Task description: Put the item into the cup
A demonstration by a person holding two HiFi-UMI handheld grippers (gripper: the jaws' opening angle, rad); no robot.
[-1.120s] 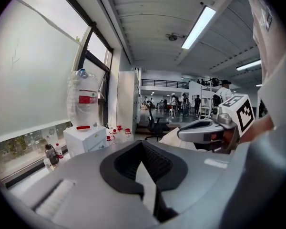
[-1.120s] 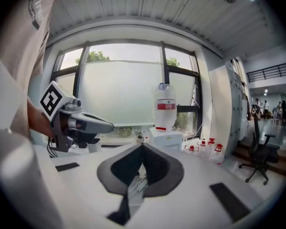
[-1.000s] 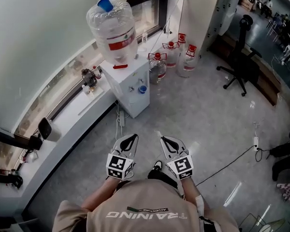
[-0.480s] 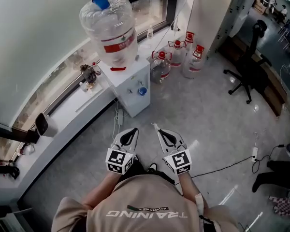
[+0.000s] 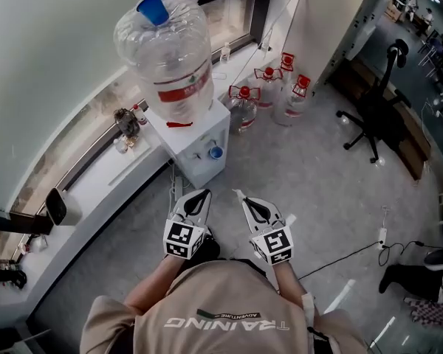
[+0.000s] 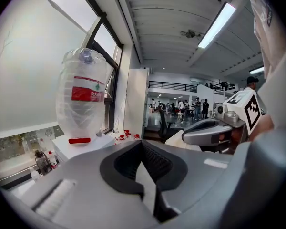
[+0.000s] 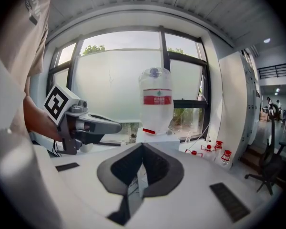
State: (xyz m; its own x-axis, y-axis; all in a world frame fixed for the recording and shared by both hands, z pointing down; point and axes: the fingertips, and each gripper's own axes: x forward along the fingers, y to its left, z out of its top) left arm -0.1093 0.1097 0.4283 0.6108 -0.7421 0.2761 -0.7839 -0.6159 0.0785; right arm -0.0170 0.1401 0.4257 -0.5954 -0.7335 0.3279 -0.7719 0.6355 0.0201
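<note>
Clear plastic water bottle (image 5: 170, 54) stands inverted on the white dispenser (image 5: 199, 135), fill level not readable. A small blue cup (image 5: 215, 152) sits at the dispenser's front, and red-capped jugs (image 5: 269, 94) stand on the floor just beside it. Left gripper (image 5: 203, 195) and right gripper (image 5: 244, 196) are held side by side before the person's torso, pointing at the dispenser — both pairs of fingers pressed together, nothing between them — with bare floor (image 5: 295, 175) open ahead and an office chair (image 5: 373, 116) well apart at right.

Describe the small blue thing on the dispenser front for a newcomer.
Find the white water dispenser by the window, topped by a big clear bottle. On its front face sits a small round blue thing, likely a cup. Unlike the blue cap atop the bottle, it sits low down.
</note>
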